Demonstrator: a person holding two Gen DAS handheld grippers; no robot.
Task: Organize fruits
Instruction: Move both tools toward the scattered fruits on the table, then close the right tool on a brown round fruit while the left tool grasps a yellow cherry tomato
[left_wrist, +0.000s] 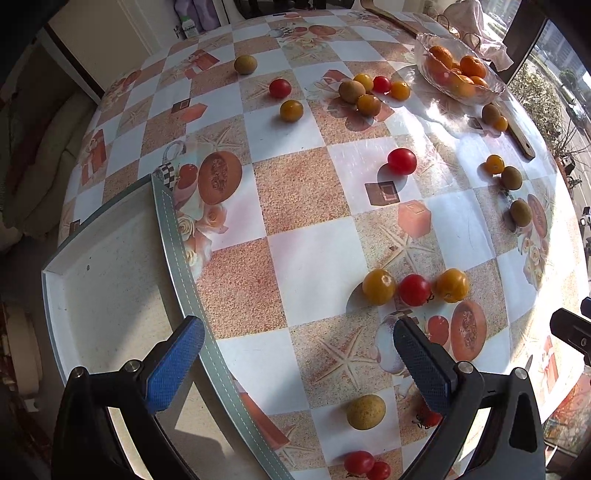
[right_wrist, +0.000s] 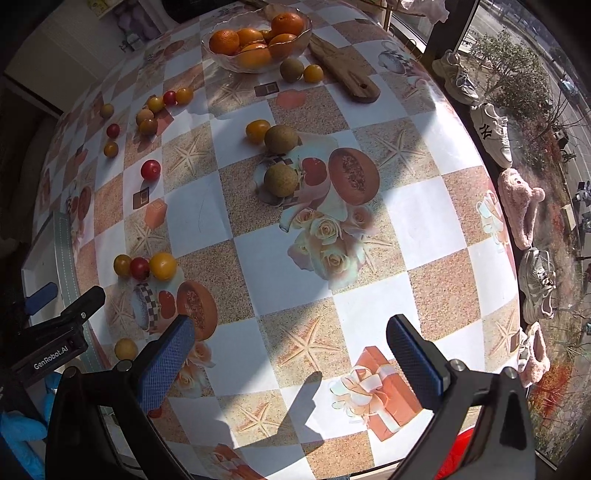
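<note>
Many small fruits lie scattered on a checked tablecloth: red tomatoes (left_wrist: 402, 161), yellow tomatoes (left_wrist: 378, 286) and brown-green round fruits (left_wrist: 365, 411). A white tray (left_wrist: 107, 280) with a grey rim sits at the table's left edge. My left gripper (left_wrist: 295, 358) is open and empty, above the table beside the tray, with a brown-green fruit between its fingers. My right gripper (right_wrist: 291, 354) is open and empty over bare cloth; two brown-green fruits (right_wrist: 280, 180) lie further ahead of it. The left gripper's body (right_wrist: 55, 332) shows at the left of the right wrist view.
A glass bowl of oranges (right_wrist: 258, 40) stands at the far side, also in the left wrist view (left_wrist: 458, 70). A wooden board (right_wrist: 343, 74) lies beside it. Shoes and slippers (right_wrist: 517, 206) line the window sill on the right.
</note>
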